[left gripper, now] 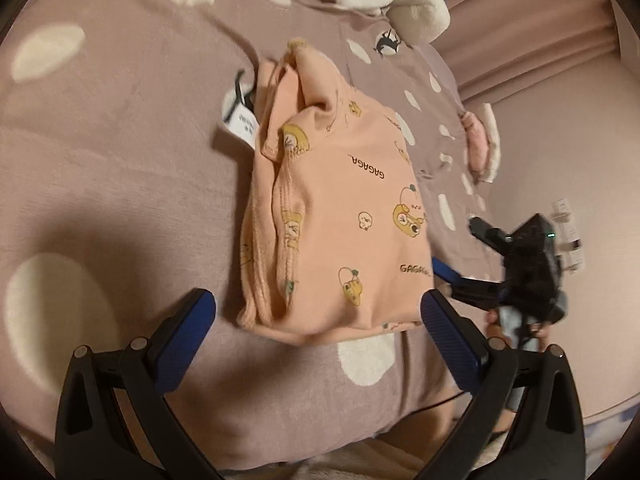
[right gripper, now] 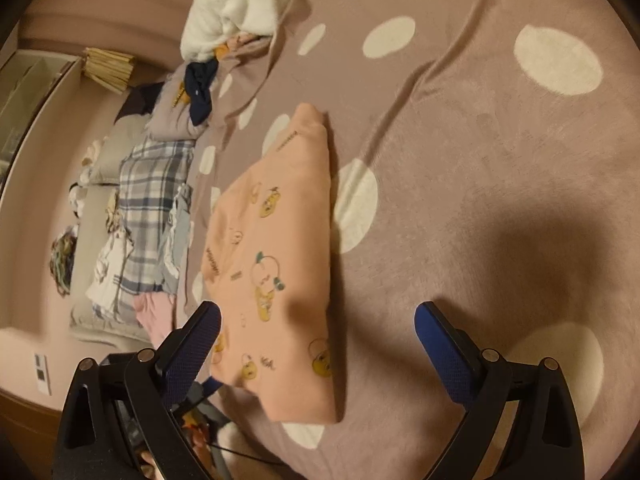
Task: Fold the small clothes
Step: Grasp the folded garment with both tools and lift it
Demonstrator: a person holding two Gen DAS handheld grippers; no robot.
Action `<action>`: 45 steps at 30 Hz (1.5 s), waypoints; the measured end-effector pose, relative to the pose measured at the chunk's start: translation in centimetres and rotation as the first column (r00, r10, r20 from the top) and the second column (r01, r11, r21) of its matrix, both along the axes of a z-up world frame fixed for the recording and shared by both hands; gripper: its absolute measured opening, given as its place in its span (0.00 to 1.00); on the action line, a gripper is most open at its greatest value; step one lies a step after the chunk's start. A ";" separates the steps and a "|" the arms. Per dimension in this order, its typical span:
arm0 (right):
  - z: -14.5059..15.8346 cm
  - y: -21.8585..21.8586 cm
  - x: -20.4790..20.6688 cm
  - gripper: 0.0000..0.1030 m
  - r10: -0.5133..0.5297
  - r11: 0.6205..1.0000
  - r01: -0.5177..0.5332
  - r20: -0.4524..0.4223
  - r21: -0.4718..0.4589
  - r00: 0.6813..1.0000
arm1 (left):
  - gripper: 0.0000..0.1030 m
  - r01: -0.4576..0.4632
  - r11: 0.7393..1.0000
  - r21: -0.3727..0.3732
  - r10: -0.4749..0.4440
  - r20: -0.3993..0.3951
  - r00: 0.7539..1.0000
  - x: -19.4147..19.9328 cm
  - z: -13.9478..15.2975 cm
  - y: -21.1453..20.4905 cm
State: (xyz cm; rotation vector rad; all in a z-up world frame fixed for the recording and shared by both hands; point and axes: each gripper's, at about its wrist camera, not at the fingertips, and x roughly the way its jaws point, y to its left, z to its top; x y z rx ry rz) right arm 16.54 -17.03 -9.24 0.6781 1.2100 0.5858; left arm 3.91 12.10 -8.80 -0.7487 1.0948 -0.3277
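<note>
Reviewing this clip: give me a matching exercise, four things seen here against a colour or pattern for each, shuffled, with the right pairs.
Things:
1. folded garment
2. blanket
3. fluffy cloth
4. shirt on the pile

Colour or pattern:
A. mauve with cream spots
B. plain white
C. blue-grey plaid
D. peach with yellow cartoon prints

Pairs: 1-D, 2-A, 3-B, 4-C

The left tool and right tool both stand open, holding nothing.
</note>
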 end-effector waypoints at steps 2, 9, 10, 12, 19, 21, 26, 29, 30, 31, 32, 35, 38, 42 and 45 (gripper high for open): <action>-0.5 0.4 0.5 0.95 0.011 1.000 -0.010 -0.011 0.013 1.000 | 1.00 0.002 0.997 -0.081 -0.005 -0.027 1.000 0.8 -0.8 0.6; -1.7 2.7 2.1 0.95 0.096 0.994 -0.094 -0.027 0.055 0.995 | 1.00 0.062 0.954 -0.294 -0.085 -0.067 0.994 2.9 -1.6 1.2; -1.8 3.0 2.4 0.95 0.112 0.992 -0.110 -0.023 0.069 0.993 | 1.00 0.082 0.950 -0.300 -0.107 -0.067 0.992 3.2 -1.5 0.9; -2.3 3.2 3.1 0.95 0.142 0.983 -0.137 -0.027 0.122 0.990 | 1.00 0.128 0.942 -0.310 -0.155 -0.062 0.986 3.7 -1.4 0.2; -3.5 4.2 5.5 0.95 0.193 0.944 -0.169 -0.059 0.285 0.979 | 1.00 0.172 0.894 -0.413 -0.216 -0.061 0.975 6.8 -1.8 -2.0; -3.6 4.7 5.9 0.95 0.196 0.941 -0.169 -0.067 0.293 0.978 | 1.00 0.164 0.889 -0.428 -0.213 -0.068 0.975 7.6 -1.9 -2.6; -3.3 6.0 7.0 0.95 0.197 0.952 -0.172 -0.077 0.252 0.977 | 0.99 0.141 0.920 -0.365 -0.181 -0.076 0.981 8.5 -1.4 -4.0; -2.9 7.0 7.1 0.94 0.182 0.967 -0.170 -0.045 0.188 0.982 | 0.97 0.128 0.941 -0.314 -0.159 -0.077 0.984 8.3 -1.0 -4.6; -2.9 7.1 7.1 0.91 0.175 0.970 -0.166 -0.031 0.175 0.984 | 0.92 0.147 0.949 -0.278 -0.172 -0.069 0.983 8.2 -0.8 -4.9; -2.7 7.2 6.8 0.84 0.163 0.976 -0.160 -0.009 0.147 0.987 | 0.85 0.179 0.961 -0.210 -0.195 -0.057 0.979 8.1 -0.4 -5.6; -2.7 7.3 6.7 0.79 0.158 0.980 -0.157 0.005 0.122 0.987 | 0.80 0.187 0.968 -0.166 -0.199 -0.053 0.979 8.1 -0.3 -6.0; -2.8 7.5 6.5 0.62 0.140 0.989 -0.142 0.032 0.046 0.990 | 0.51 0.154 0.986 -0.056 -0.157 -0.061 0.986 7.9 0.0 -6.4; -3.2 7.2 6.5 0.35 0.131 0.991 -0.131 0.042 0.020 0.991 | 0.35 0.119 0.993 -0.010 -0.120 -0.079 0.990 7.9 -0.2 -6.4; -3.9 6.8 6.5 0.27 0.105 0.993 -0.106 0.021 0.043 0.994 | 0.26 0.101 0.988 0.120 -0.092 -0.074 0.993 7.6 1.1 -7.9; -2.3 7.4 5.6 0.25 0.114 0.993 -0.109 0.090 -0.049 0.989 | 0.23 0.111 0.953 0.281 -0.107 -0.032 0.994 7.1 2.6 -9.8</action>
